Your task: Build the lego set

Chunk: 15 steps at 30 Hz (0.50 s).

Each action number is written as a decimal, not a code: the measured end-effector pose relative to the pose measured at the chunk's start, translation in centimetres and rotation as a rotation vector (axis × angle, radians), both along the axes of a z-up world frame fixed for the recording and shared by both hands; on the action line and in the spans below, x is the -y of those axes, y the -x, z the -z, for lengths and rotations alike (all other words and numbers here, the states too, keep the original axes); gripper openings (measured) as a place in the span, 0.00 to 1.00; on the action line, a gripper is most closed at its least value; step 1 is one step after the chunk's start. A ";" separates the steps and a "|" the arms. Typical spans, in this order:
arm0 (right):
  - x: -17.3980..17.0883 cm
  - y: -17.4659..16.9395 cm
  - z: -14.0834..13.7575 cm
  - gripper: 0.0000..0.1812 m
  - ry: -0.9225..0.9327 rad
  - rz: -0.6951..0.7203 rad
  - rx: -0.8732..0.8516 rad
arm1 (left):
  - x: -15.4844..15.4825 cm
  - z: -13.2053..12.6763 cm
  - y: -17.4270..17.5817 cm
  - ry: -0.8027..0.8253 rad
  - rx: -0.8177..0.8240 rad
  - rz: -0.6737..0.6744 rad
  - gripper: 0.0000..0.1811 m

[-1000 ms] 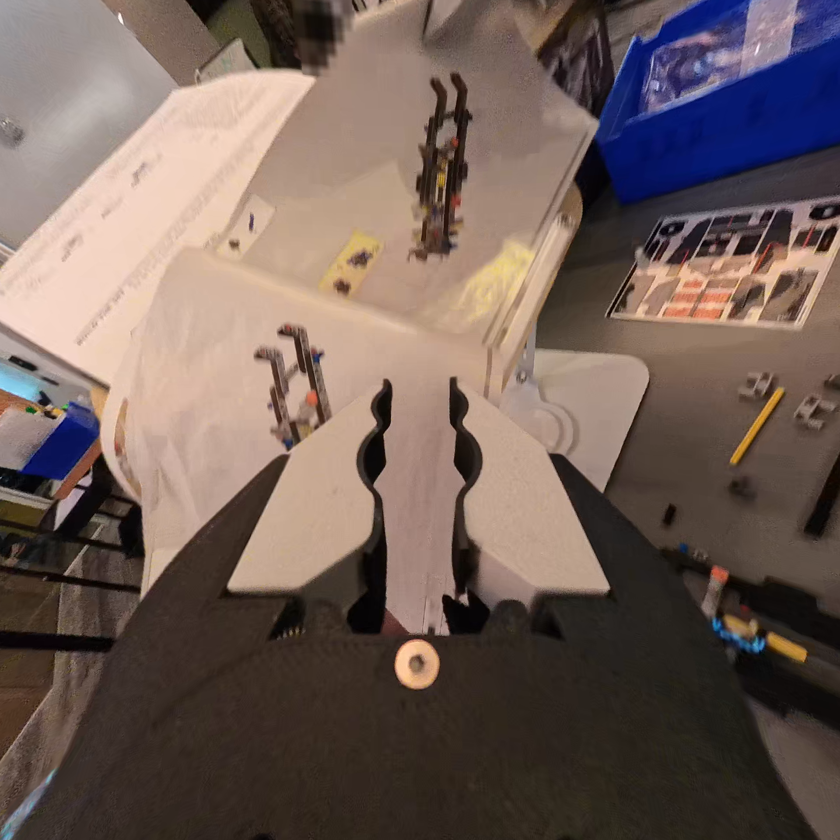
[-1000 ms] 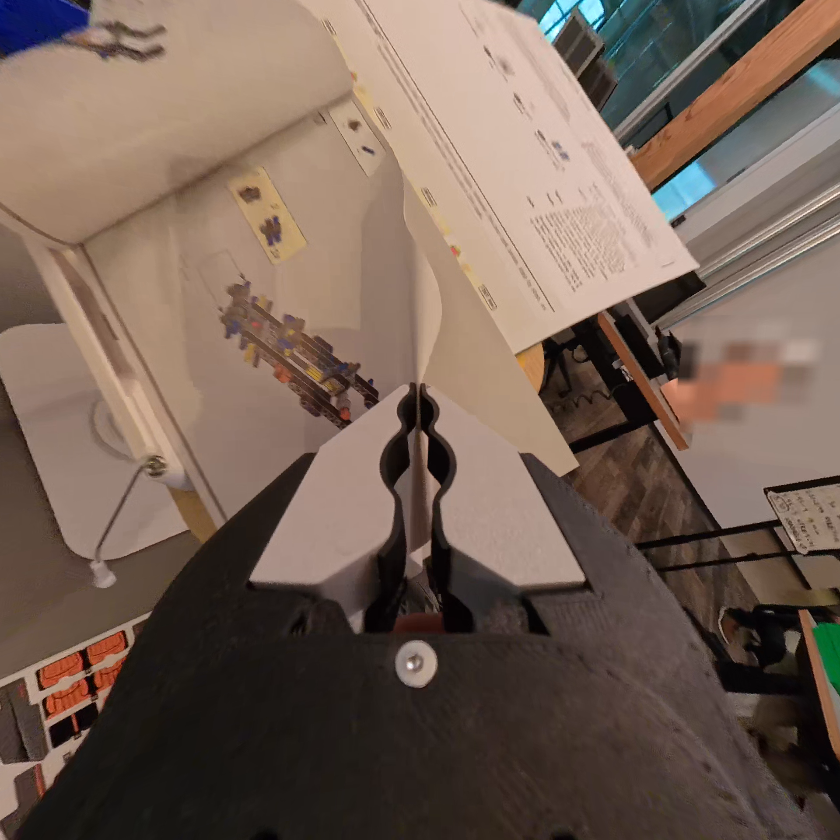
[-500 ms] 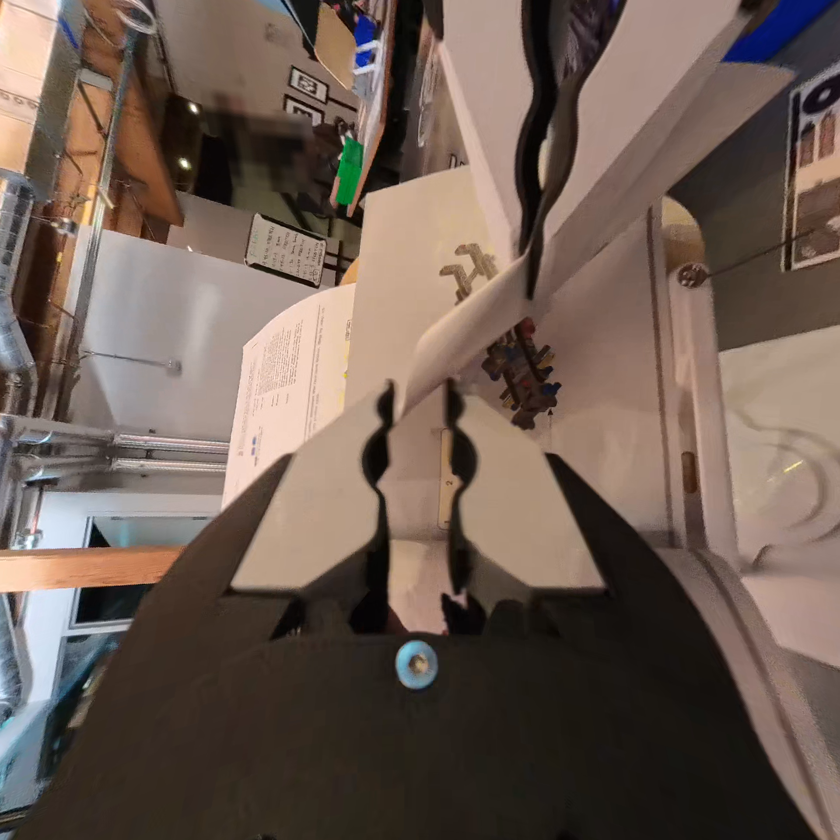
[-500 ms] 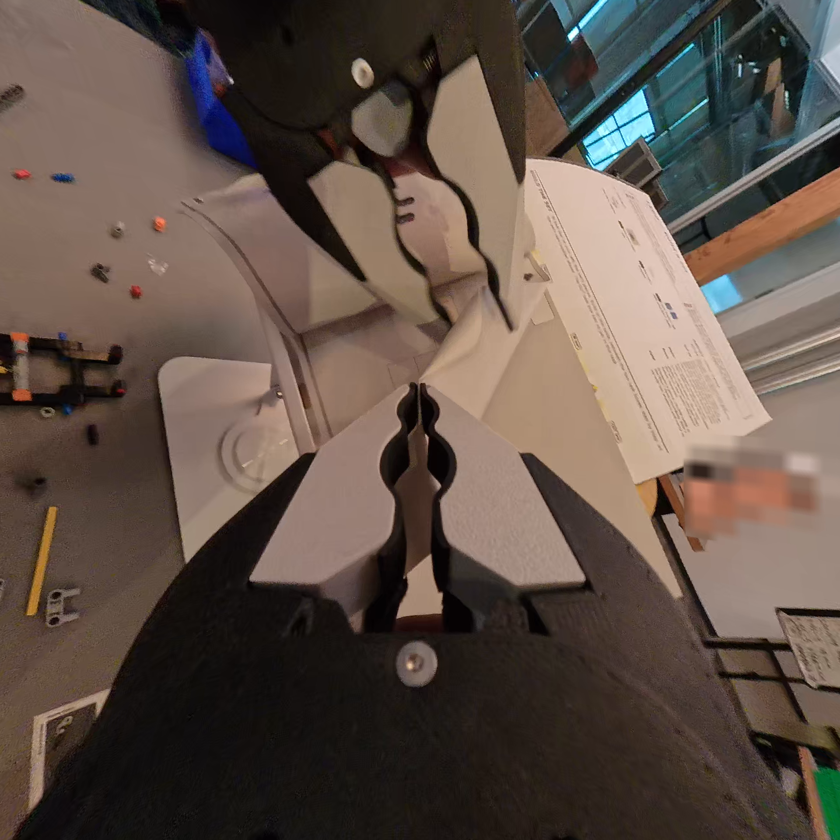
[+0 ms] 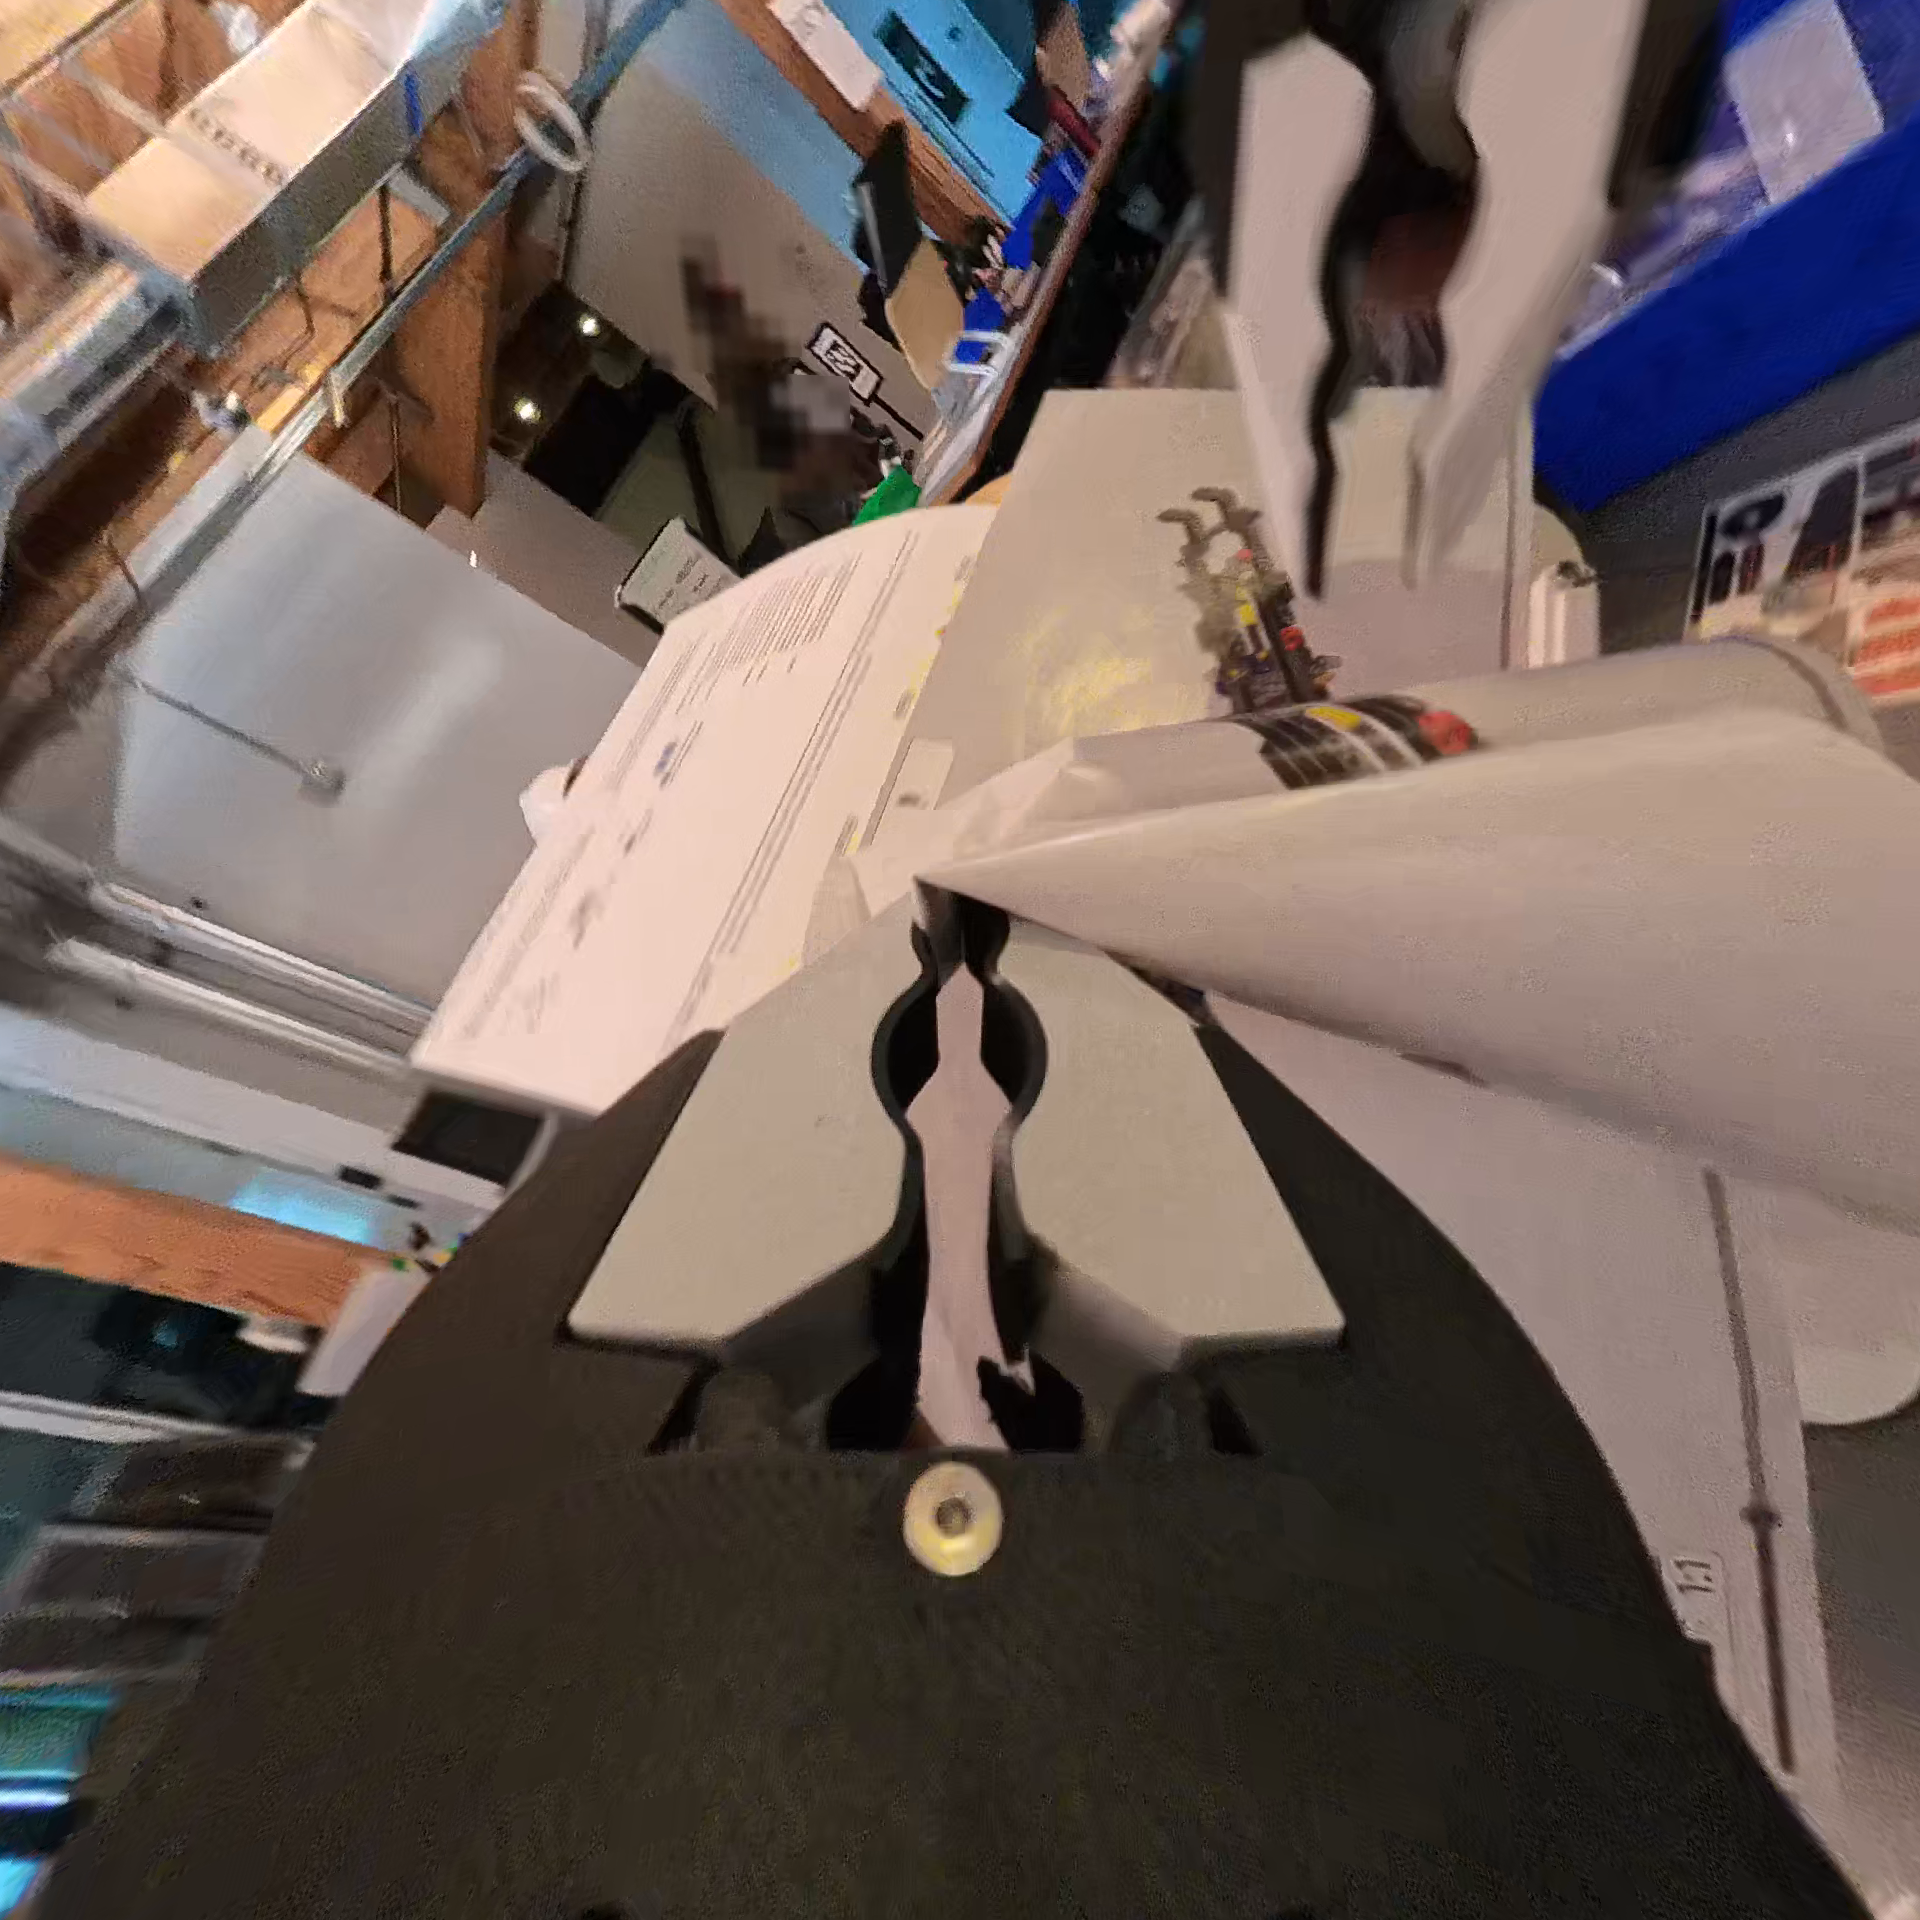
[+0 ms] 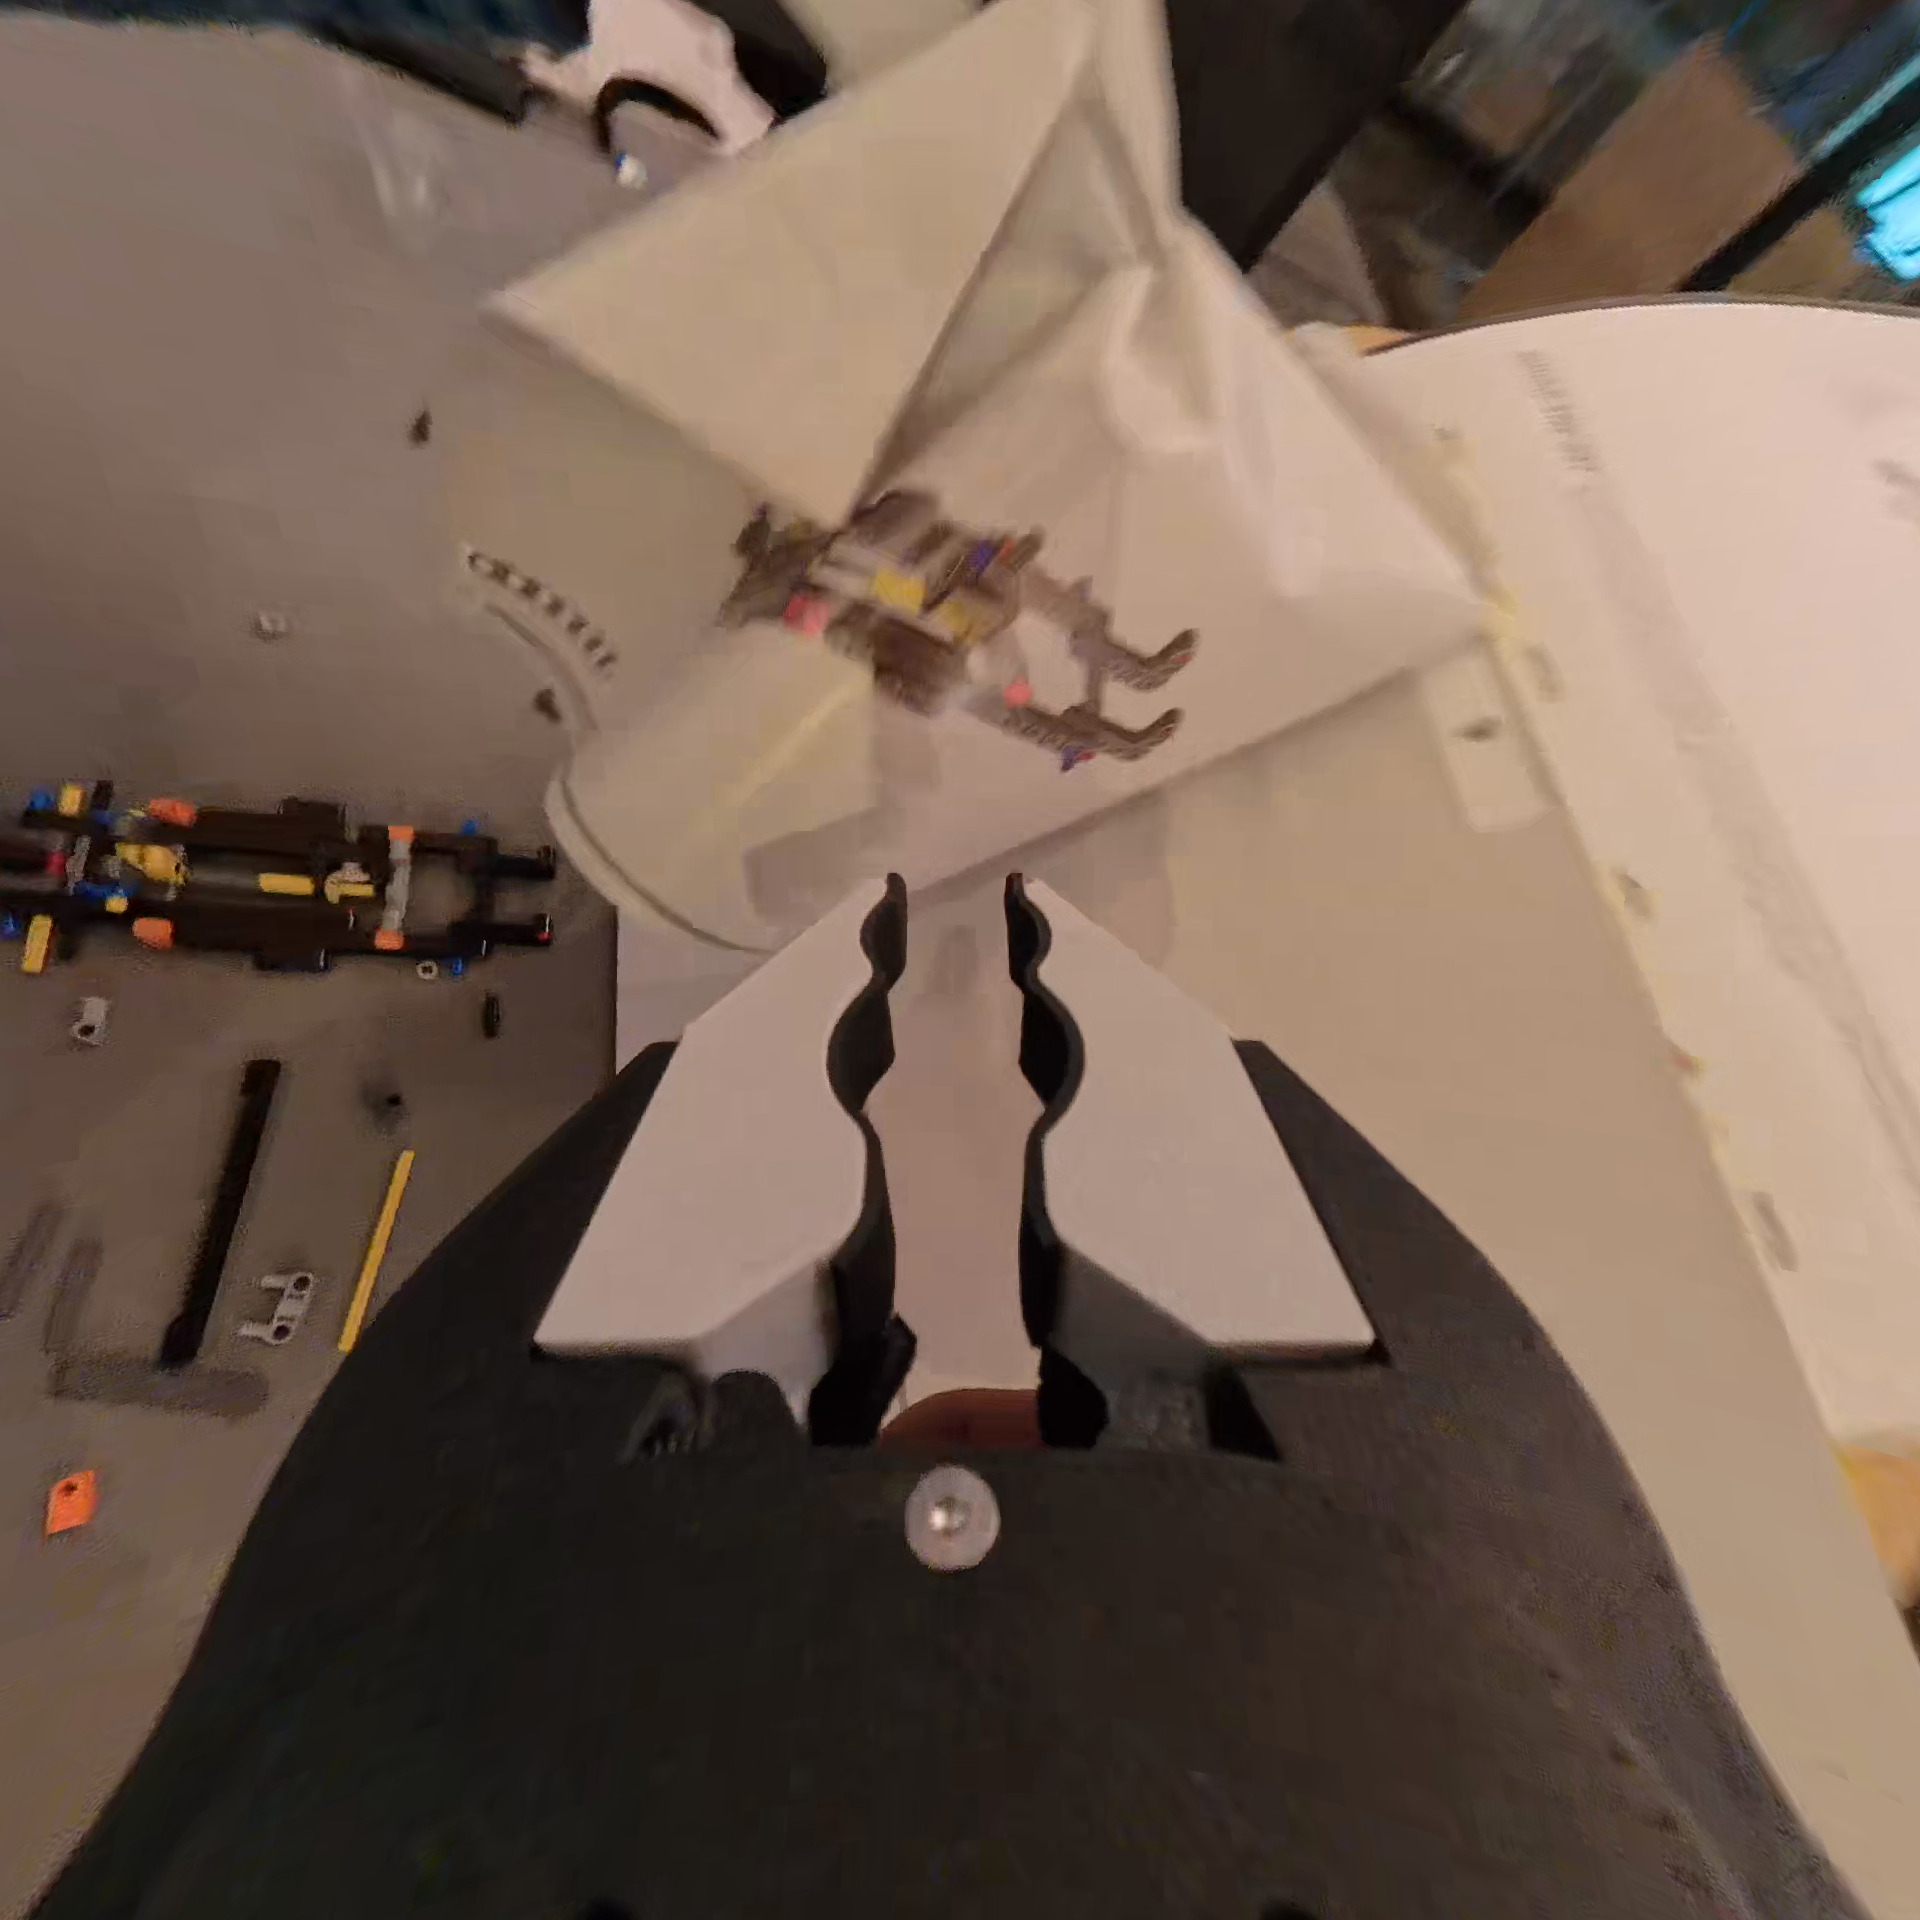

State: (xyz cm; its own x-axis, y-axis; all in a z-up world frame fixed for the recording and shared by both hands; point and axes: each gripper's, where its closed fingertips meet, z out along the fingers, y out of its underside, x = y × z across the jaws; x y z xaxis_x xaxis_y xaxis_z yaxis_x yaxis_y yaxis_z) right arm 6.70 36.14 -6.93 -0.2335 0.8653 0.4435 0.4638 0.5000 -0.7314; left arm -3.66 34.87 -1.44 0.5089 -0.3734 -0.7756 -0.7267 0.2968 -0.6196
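The left gripper (image 5: 961, 914) has its jaws clenched on the corner of an instruction-booklet page (image 5: 1455, 935), which curls away toward 2 o'clock, while the right gripper (image 6: 954, 883), jaws released and empty, hangs over the booklet (image 6: 1299, 1039). This looks like page-turning between build steps; next, the page needs laying flat and the part-built black lego frame (image 6: 281, 883), on the bench (image 6: 156, 520) at 9 o'clock, picking up. Half a second ago the right jaws pinched this page; the left has since taken it.

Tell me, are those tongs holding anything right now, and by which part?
The left tongs pinch an instruction booklet page by its corner. The right tongs are open and hold nothing.
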 end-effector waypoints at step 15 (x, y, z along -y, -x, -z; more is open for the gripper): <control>1.7 12.0 4.8 0.01 -0.124 -0.020 0.141 | 7.0 7.5 12.3 0.388 1.036 0.071 0.36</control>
State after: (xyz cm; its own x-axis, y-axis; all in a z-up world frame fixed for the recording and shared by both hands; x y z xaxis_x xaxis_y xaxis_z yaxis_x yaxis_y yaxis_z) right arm -5.32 34.48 -11.71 -0.3175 0.8006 0.5082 0.5461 0.5925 -0.5922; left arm -15.98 27.91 -8.97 0.8115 -0.5528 0.1891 0.2083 -0.0287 -0.9776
